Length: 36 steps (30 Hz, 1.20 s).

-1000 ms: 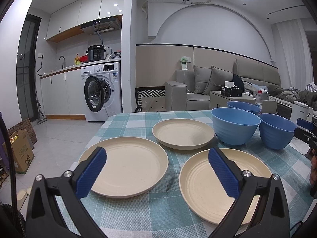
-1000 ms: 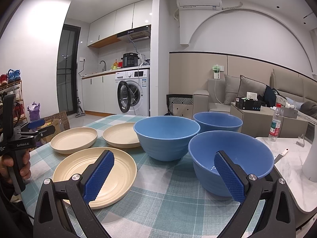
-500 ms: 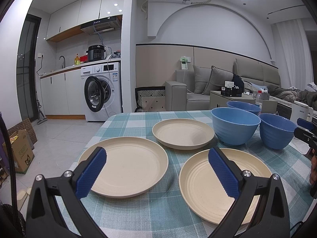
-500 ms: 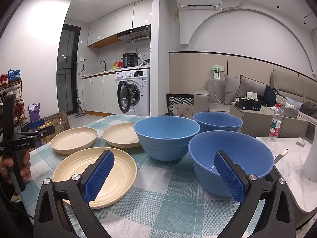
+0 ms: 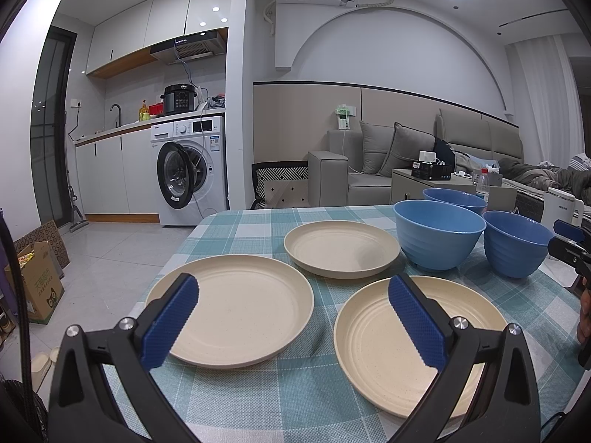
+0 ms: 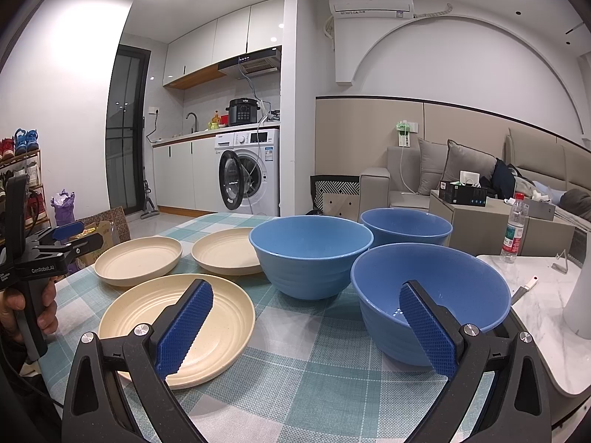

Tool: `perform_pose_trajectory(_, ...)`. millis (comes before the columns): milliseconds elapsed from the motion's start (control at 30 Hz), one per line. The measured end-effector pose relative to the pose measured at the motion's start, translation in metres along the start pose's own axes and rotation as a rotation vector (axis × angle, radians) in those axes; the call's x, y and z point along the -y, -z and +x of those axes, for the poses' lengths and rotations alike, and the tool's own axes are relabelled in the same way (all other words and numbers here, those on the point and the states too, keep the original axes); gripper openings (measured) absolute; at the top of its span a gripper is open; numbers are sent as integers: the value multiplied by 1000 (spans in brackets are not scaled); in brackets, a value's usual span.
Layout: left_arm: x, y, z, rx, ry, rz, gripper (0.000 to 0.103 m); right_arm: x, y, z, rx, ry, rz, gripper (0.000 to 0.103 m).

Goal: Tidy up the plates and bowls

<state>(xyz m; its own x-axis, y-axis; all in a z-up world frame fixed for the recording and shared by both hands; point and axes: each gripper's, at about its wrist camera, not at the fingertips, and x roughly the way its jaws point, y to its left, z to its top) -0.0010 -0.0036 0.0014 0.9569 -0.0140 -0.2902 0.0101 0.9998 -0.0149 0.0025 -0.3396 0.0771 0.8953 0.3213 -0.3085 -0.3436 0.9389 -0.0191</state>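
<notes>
Three cream plates lie apart on the checked tablecloth (image 5: 258, 391): a near left plate (image 5: 236, 306), a far plate (image 5: 341, 247) and a near right plate (image 5: 373, 336). Three blue bowls stand to their right: a middle bowl (image 5: 437, 232), a far bowl (image 5: 456, 199) and a near bowl (image 5: 517, 247). My left gripper (image 5: 291, 317) is open and empty, above the gap between the two near plates. My right gripper (image 6: 304, 326) is open and empty, between the near plate (image 6: 177, 321) and the near bowl (image 6: 430, 299). The left gripper also shows at the left edge (image 6: 55, 247).
A white marble side table (image 6: 543, 317) adjoins the table on the right, with a water bottle (image 6: 511, 234) and a white appliance (image 6: 583, 295) on it. Beyond the table are a washing machine (image 5: 192, 170), a sofa (image 5: 373, 162) and cardboard boxes (image 5: 37, 280) on the floor.
</notes>
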Motion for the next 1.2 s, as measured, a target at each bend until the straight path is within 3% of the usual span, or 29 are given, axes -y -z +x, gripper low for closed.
perform_pose_trajectory(1200,-3,1,1,-3,1,0,103,0,0,0,0,0,0,103)
